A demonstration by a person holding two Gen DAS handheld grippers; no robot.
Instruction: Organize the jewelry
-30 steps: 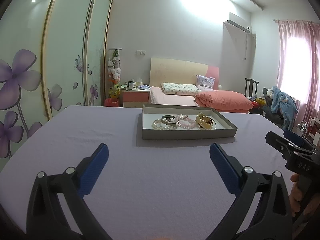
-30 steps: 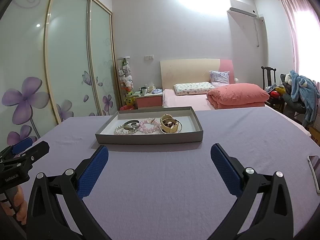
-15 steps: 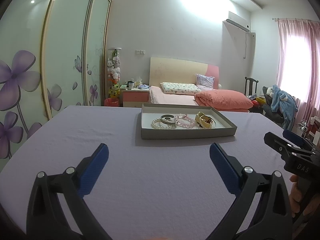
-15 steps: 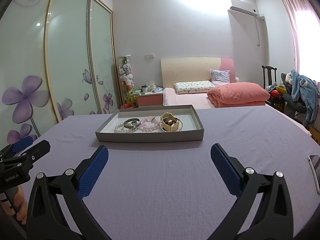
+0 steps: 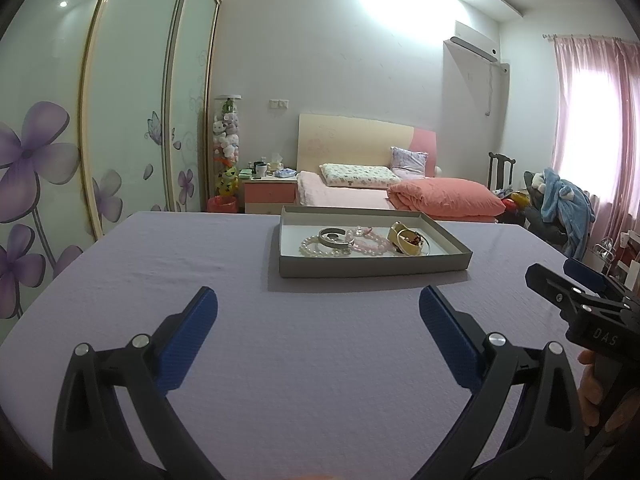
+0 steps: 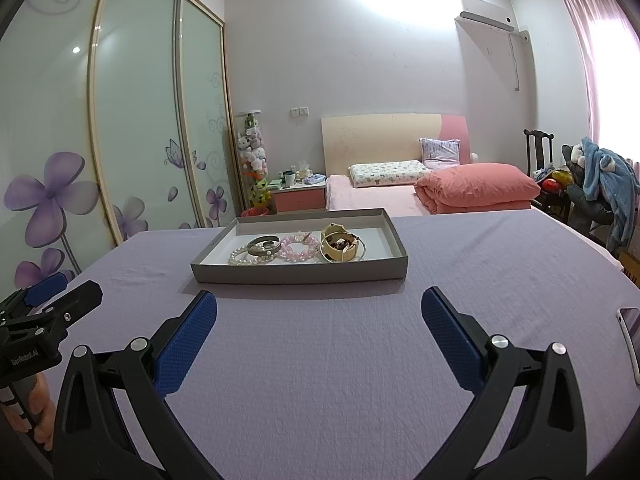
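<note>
A shallow grey tray (image 5: 372, 269) (image 6: 296, 273) sits on the purple tablecloth ahead of both grippers. In it lie a white pearl bracelet (image 5: 320, 249) (image 6: 245, 257), a silver bangle (image 5: 334, 236) (image 6: 263, 245), a pink bead bracelet (image 5: 370, 243) (image 6: 297, 249) and a gold bangle (image 5: 408, 237) (image 6: 340, 246). My left gripper (image 5: 318, 338) is open and empty, short of the tray. My right gripper (image 6: 319, 338) is open and empty, also short of the tray. Each gripper shows at the edge of the other's view.
A phone (image 6: 630, 336) lies on the tablecloth at the right edge. Beyond the table are a bed with a salmon quilt (image 6: 476, 186), a nightstand (image 6: 300, 196), sliding wardrobe doors (image 6: 132, 128) on the left and a chair with clothes (image 6: 600, 184) on the right.
Both grippers have edged slightly closer to the tray. Both jaws stay open and empty.
</note>
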